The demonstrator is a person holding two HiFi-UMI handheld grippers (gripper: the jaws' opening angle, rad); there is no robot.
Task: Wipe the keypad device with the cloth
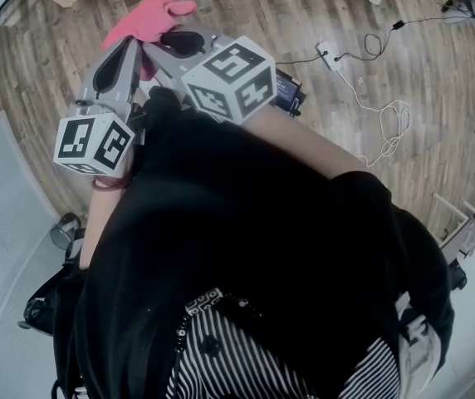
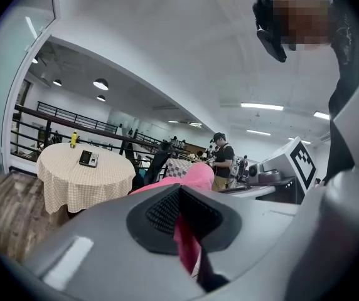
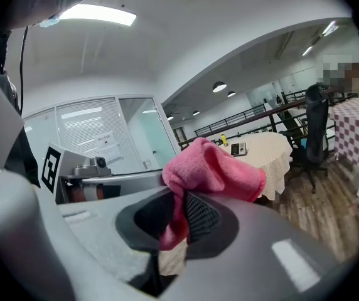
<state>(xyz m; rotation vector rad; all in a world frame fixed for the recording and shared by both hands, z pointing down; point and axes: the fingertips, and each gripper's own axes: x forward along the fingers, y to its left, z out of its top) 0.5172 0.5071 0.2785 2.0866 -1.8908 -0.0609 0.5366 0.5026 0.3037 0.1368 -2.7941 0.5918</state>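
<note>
Left gripper (image 2: 189, 231) and right gripper (image 3: 178, 221) both pinch the cloth (image 3: 214, 168); the keypad (image 2: 88, 158) sits on a table (image 2: 73, 187) well ahead of them, so wiping seems not yet begun

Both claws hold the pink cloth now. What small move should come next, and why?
Probably carry the cloth toward the round table first. Both the left claw and the right claw are shut on it, held up before the body, while the keypad device lies far off on that table.
</note>
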